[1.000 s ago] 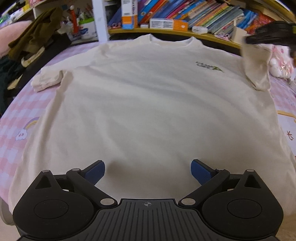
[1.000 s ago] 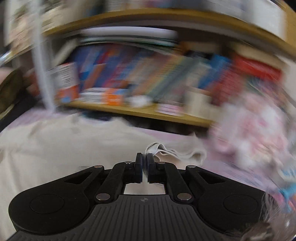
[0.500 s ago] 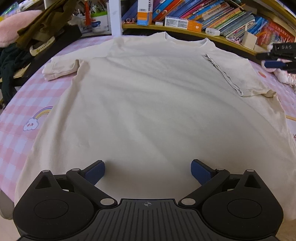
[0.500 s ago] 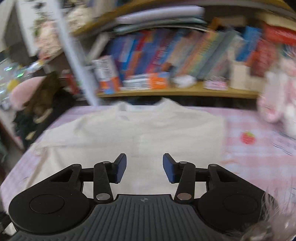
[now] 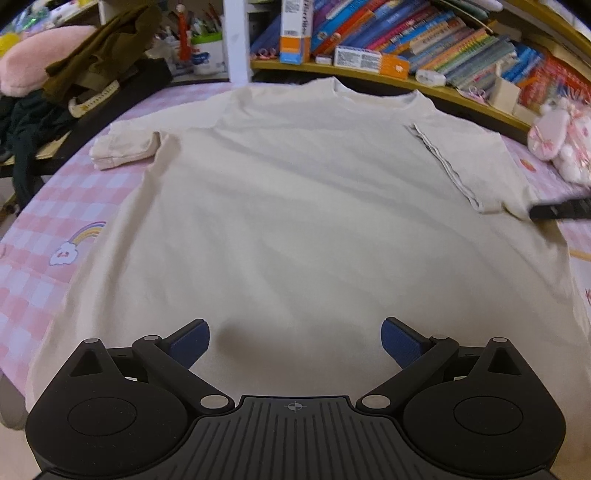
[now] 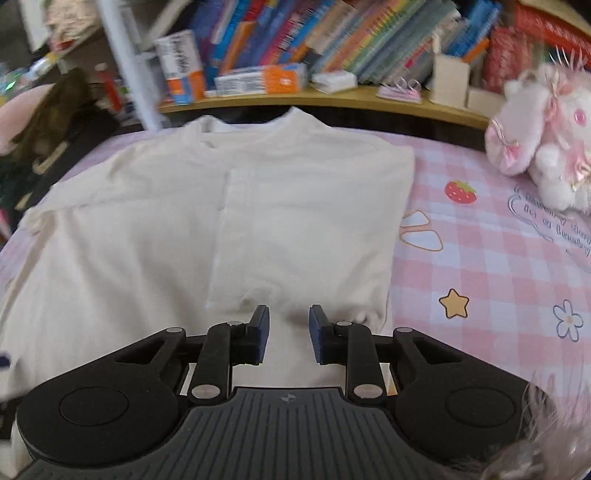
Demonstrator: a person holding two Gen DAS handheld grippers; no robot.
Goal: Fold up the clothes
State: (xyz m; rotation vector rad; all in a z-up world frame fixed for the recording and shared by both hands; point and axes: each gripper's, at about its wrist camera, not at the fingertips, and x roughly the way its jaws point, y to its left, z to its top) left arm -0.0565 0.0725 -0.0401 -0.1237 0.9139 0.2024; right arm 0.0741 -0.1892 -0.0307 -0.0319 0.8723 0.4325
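Cream T-shirt (image 5: pixel 295 206) spread flat, collar away from the cameras, on a pink checked tablecloth (image 5: pixel 44 266) printed with a rainbow and cloud. Right sleeve (image 5: pixel 476 166) folded inward over the chest, its hem running diagonally across the body; left sleeve (image 5: pixel 123 146) out to the side, bunched at its cuff. Same shirt (image 6: pixel 236 221) in the right wrist view, the folded sleeve panel (image 6: pixel 306 229) lying on top with its outer edge close to the shirt's right side.

Left gripper (image 5: pixel 295 341) low over the hem end of the shirt, jaws spread wide, blue pads (image 5: pixel 188 339) well apart, nothing between them. Right gripper (image 6: pixel 289 334) just above the lower corner of the folded sleeve, jaws parted moderately, pads (image 6: pixel 260 332) holding nothing; contact with the cloth impossible to judge. Dark blurred shape of the right gripper (image 5: pixel 561 211) at the right edge of the left wrist view, beside the sleeve's corner.

Behind the table, a wooden shelf (image 5: pixel 369 74) packed with colourful books (image 5: pixel 424 33). Pink plush toy (image 6: pixel 539 136) on the tablecloth to the right of the shirt, near a printed strawberry (image 6: pixel 460 192). Olive and dark garments (image 5: pixel 92 62) heaped at the far left.
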